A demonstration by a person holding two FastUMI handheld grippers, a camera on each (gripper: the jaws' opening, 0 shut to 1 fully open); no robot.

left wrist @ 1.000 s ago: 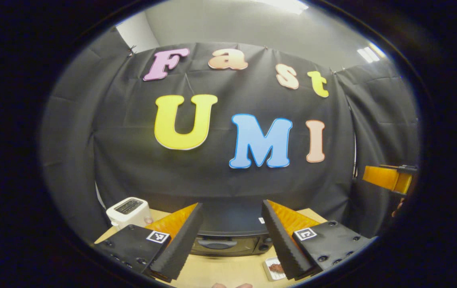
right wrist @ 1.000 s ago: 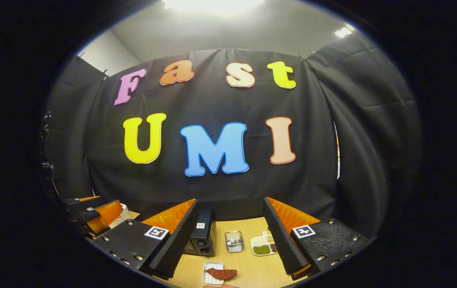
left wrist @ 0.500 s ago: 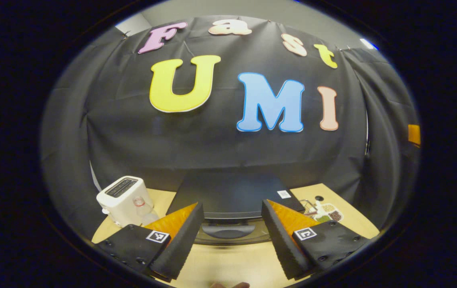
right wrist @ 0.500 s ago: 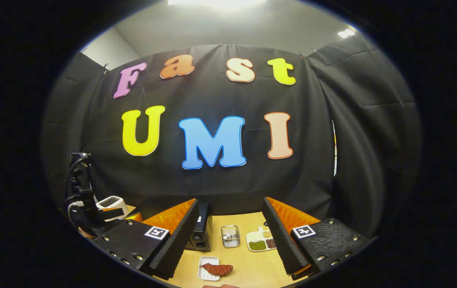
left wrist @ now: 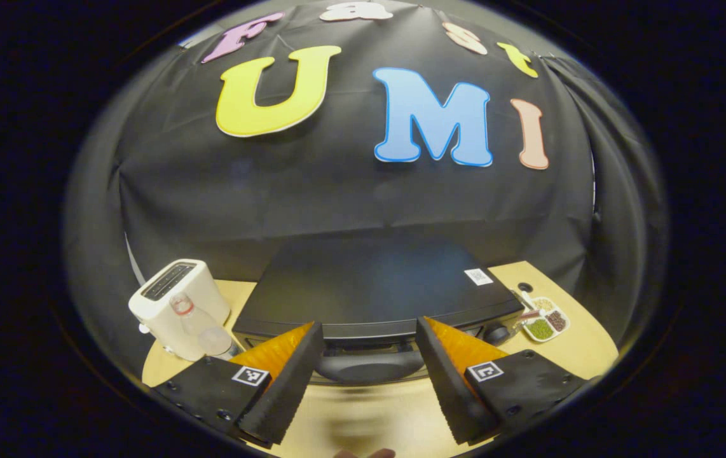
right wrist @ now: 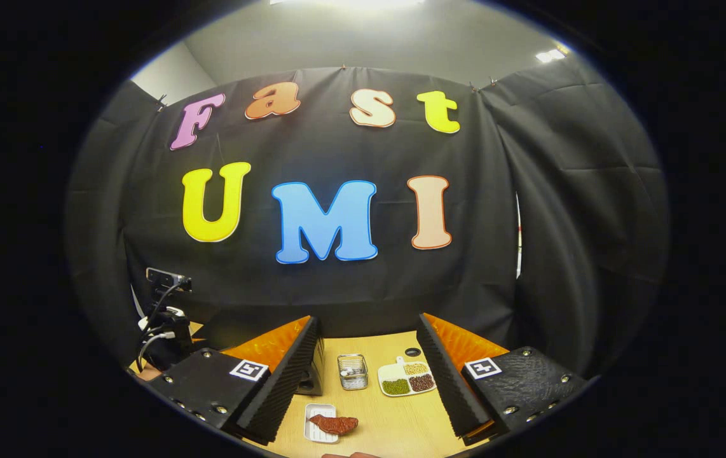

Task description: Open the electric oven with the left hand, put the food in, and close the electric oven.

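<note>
Black electric oven [left wrist: 369, 286] sits door-shut at the back of the pale wooden table [left wrist: 388, 416], its handle [left wrist: 369, 367] just ahead of the left gripper [left wrist: 369, 381], whose jaws gape wide and hold nothing. Beside it: a white toaster [left wrist: 175, 305] and a divided dish of beans [left wrist: 544, 321]. Right gripper [right wrist: 369, 381] hangs wide open and empty too, above the food [right wrist: 334, 424] on its little white tray [right wrist: 313, 432], with a small metal basket [right wrist: 353, 371] further back and black cloth walls all round.
</note>
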